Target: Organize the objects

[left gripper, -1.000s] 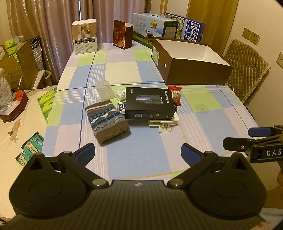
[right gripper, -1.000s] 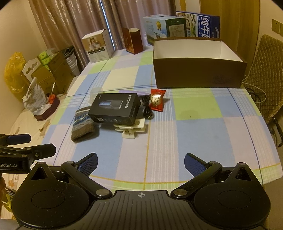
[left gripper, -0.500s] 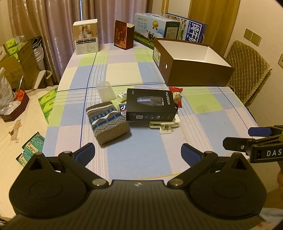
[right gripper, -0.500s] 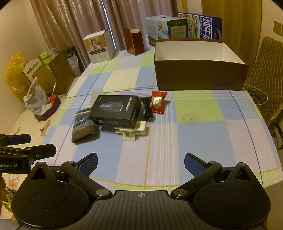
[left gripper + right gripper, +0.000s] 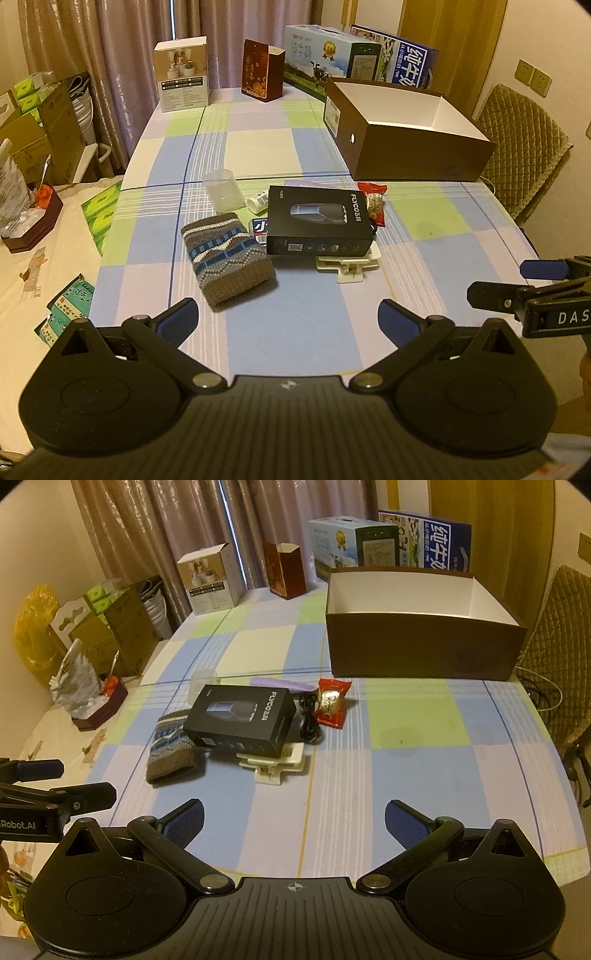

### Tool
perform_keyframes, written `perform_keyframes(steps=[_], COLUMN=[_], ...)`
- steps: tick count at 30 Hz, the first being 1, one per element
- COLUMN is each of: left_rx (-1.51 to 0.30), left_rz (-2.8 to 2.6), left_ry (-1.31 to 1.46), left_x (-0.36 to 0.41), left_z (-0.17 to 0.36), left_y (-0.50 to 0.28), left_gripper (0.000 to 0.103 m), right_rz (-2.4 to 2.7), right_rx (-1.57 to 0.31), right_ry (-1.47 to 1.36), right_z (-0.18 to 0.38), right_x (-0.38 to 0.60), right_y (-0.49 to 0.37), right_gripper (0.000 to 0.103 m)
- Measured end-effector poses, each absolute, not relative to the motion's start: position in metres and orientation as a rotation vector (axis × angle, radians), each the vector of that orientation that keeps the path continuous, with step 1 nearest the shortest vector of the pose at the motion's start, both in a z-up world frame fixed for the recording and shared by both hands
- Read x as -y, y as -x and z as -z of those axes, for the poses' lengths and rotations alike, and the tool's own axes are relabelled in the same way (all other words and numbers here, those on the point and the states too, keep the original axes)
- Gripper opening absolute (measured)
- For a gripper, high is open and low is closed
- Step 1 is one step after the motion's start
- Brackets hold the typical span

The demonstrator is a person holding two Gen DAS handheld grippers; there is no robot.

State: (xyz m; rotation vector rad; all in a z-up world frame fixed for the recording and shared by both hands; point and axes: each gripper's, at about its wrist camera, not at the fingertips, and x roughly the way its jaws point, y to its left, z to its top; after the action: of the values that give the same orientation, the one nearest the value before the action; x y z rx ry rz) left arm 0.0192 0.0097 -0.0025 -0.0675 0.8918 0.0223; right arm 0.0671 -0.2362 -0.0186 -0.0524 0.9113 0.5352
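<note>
A black shaver box (image 5: 319, 225) (image 5: 242, 718) lies mid-table on a white clip (image 5: 347, 264) (image 5: 273, 764). Left of it lies a knitted striped pouch (image 5: 227, 254) (image 5: 170, 749). A red snack packet (image 5: 376, 201) (image 5: 332, 701), a black cable (image 5: 308, 720), a clear plastic cup (image 5: 223, 190), a small white bottle (image 5: 258, 201) and a purple item (image 5: 280, 683) lie around the box. An open brown cardboard box (image 5: 406, 136) (image 5: 421, 635) stands behind, empty. My left gripper (image 5: 288, 321) and right gripper (image 5: 293, 819) both hover open over the table's near edge, holding nothing.
Milk cartons (image 5: 332, 62), a dark red box (image 5: 262, 75) and a white product box (image 5: 183, 74) stand along the table's far edge (image 5: 258, 96). A padded chair (image 5: 521, 144) is at the right. Cardboard boxes and bags (image 5: 92, 635) crowd the floor at the left.
Both grippers have drawn back and risen slightly, so the table objects look a little farther away. Nothing on the table has moved.
</note>
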Motion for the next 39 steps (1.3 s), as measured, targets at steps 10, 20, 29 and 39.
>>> perform_keyframes(steps=[10,20,29,39], left_rx=[-0.899,-0.915,-0.952,-1.002], left_rz=[-0.065,-0.147,-0.222,-0.316], left_ry=[0.076,0.11,0.158,0.218], left_x=[-0.019,-0.039,-0.053,-0.07], left_z=[0.005,0.012,0.028,0.05], left_y=[-0.028,-0.041,-0.059,-0.078], left_gripper=[0.102,0.102,0.102,0.102], right_rz=[-0.566,-0.624,-0.769,-1.035], right_rx=[-0.905,-0.884,-0.841,-0.766], right_ry=[0.015,0.058,0.143,0.331], right_z=[0.02,0.029,0.04,0.059], right_x=[0.234,0.226,0.206,0.167], right_y=[-0.087,-0.117,-0.151,-0.199], right_gripper=[0.101,0.101,0.101,0.101])
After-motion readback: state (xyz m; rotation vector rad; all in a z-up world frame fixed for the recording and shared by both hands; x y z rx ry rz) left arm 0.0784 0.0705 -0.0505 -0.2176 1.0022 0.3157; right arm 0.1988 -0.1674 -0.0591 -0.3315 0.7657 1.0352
